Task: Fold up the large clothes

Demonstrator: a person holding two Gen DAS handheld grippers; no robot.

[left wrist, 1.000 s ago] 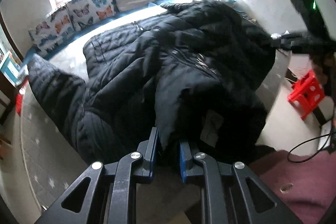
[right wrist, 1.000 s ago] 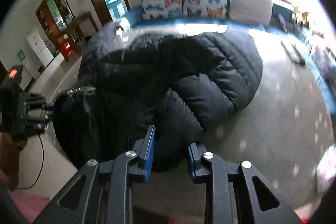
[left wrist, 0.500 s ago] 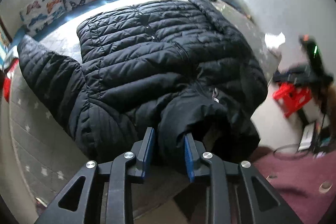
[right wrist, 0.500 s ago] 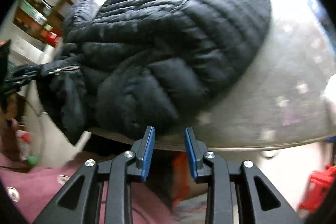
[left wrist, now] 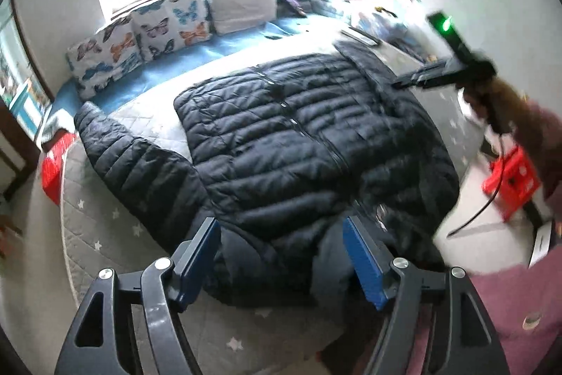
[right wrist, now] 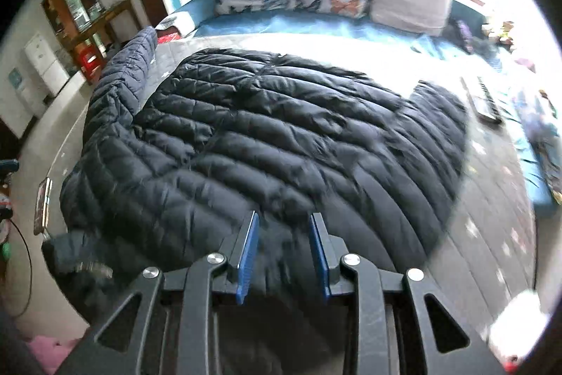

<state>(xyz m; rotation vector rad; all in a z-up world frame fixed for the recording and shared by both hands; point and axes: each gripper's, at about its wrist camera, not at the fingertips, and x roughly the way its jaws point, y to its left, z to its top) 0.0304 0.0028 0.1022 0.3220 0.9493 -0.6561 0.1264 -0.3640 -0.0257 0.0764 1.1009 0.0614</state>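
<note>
A large black quilted puffer jacket (left wrist: 298, 143) lies spread flat, front up, on a grey star-patterned bed cover (left wrist: 105, 234). One sleeve (left wrist: 133, 157) stretches out to the left. My left gripper (left wrist: 281, 245) is open wide and empty, just above the jacket's collar end at the near edge. The right gripper shows at the right of that view (left wrist: 442, 76), over the jacket's far right side. In the right wrist view the jacket (right wrist: 281, 143) fills the middle, and my right gripper (right wrist: 282, 245) is open and empty just above it.
Butterfly-print cushions (left wrist: 140, 41) and a white pillow (left wrist: 242, 6) line the blue bench under the window. A red stool (left wrist: 513, 174) and a cable stand on the floor at the right. A phone (right wrist: 42, 206) lies at the bed's left edge. Wooden shelves (right wrist: 84, 9) stand far left.
Both grippers let go of the jacket and opened. The jacket, lifted and bunched a second ago, now lies spread flat on the bed. The right gripper has swung back over it.
</note>
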